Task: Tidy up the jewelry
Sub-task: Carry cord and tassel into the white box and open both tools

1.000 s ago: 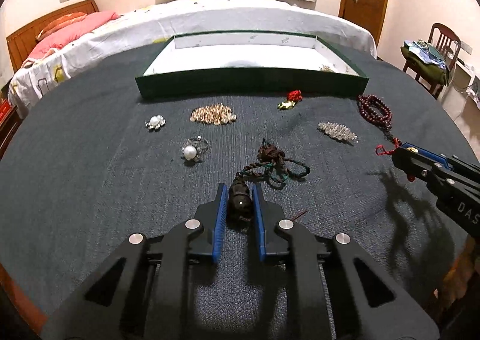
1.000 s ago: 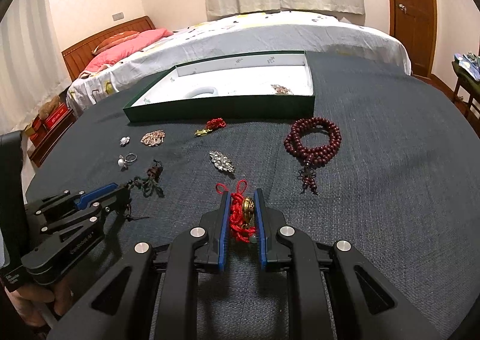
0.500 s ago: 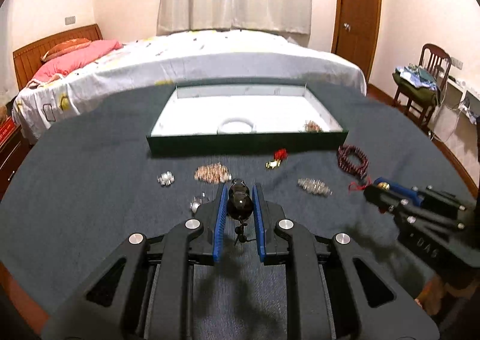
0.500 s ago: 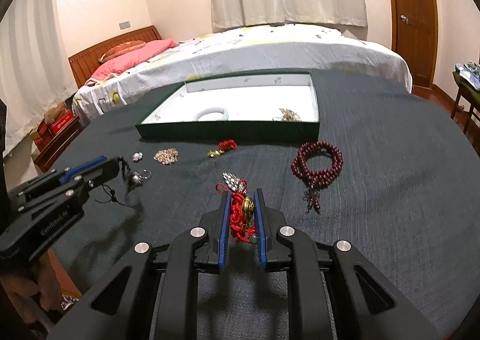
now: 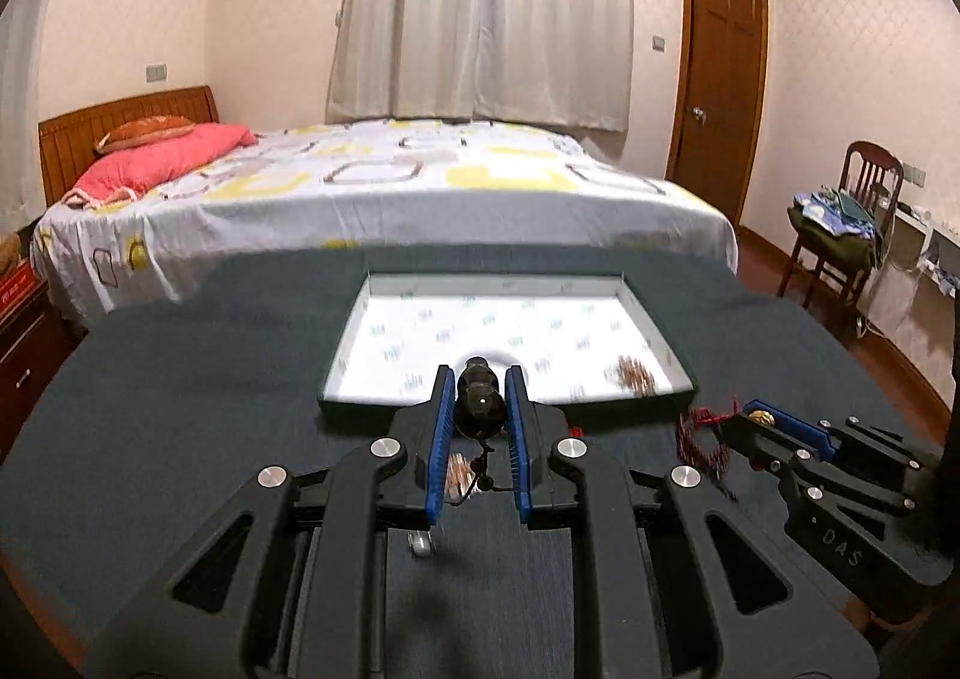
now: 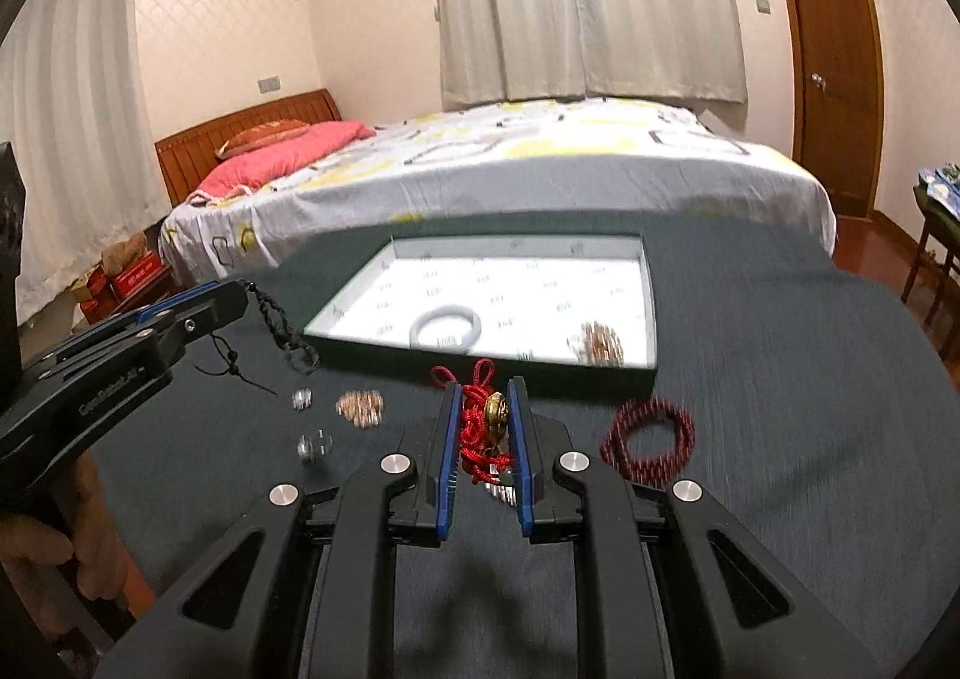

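Observation:
My left gripper (image 5: pixel 479 409) is shut on a dark bead pendant (image 5: pixel 478 402) whose braided cord (image 6: pixel 282 328) hangs below it, lifted above the table. My right gripper (image 6: pixel 485 427) is shut on a red knotted cord charm (image 6: pixel 477 427) with a gold piece, also lifted. The green tray (image 5: pixel 660 331) with white lining lies ahead; it also shows in the right wrist view (image 6: pixel 651 313). It holds a white bangle (image 6: pixel 445 326) and a beaded piece (image 6: pixel 600 343).
On the dark tablecloth (image 6: pixel 780 409) lie a dark red bead bracelet (image 6: pixel 648 442), a rose-gold cluster (image 6: pixel 360 408), a small brooch (image 6: pixel 302 398) and a pearl ring (image 6: pixel 315 445). A bed stands behind the table, a chair (image 5: pixel 852 223) at right.
Both grippers have risen from the table with their pieces and moved toward the tray. The dark cord has come off the cloth and now dangles.

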Action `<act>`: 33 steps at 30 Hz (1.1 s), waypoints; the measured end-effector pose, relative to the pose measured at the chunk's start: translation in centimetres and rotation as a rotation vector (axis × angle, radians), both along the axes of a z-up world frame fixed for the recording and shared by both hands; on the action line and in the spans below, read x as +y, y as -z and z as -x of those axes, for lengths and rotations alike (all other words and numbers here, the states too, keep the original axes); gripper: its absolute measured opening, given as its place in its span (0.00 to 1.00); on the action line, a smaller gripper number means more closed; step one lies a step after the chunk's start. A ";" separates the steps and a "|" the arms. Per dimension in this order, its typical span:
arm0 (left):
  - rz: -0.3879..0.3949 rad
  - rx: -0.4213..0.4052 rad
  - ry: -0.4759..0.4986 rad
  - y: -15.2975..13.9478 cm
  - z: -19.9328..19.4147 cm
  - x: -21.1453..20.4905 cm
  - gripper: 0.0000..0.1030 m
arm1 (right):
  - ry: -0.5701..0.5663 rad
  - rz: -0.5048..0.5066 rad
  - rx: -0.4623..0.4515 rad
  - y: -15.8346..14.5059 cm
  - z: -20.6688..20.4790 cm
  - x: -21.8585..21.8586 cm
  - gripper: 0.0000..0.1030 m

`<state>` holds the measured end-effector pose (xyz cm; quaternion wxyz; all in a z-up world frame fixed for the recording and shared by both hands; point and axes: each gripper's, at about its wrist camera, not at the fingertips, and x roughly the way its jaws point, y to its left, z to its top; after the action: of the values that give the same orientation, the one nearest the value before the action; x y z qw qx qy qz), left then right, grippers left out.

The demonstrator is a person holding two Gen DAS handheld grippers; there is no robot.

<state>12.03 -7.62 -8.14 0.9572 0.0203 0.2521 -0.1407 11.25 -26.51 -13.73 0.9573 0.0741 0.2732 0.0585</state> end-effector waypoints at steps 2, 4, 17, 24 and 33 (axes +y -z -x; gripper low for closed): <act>-0.004 -0.021 -0.001 -0.6 -0.9 -0.1 0.17 | 0.000 0.007 -0.018 -0.6 -0.9 0.0 0.16; -0.007 -0.034 -0.002 -0.9 -1.8 -0.2 0.17 | 0.001 0.013 -0.028 -1.0 -1.8 0.2 0.16; -0.041 -0.029 -0.033 0.7 -11.2 -0.7 0.17 | 0.029 0.044 -0.012 0.2 -11.1 0.6 0.16; -0.080 0.125 -0.035 6.4 -15.8 -0.4 0.17 | 0.033 0.048 0.108 4.4 -15.1 0.4 0.16; -0.113 0.271 -0.049 10.2 -19.0 0.2 0.17 | 0.030 0.069 0.237 7.8 -17.5 0.7 0.16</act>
<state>31.05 -7.39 -18.36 0.9148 0.0488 0.3870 -0.1044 28.71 -25.79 -21.56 0.9210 0.0517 0.3853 0.0258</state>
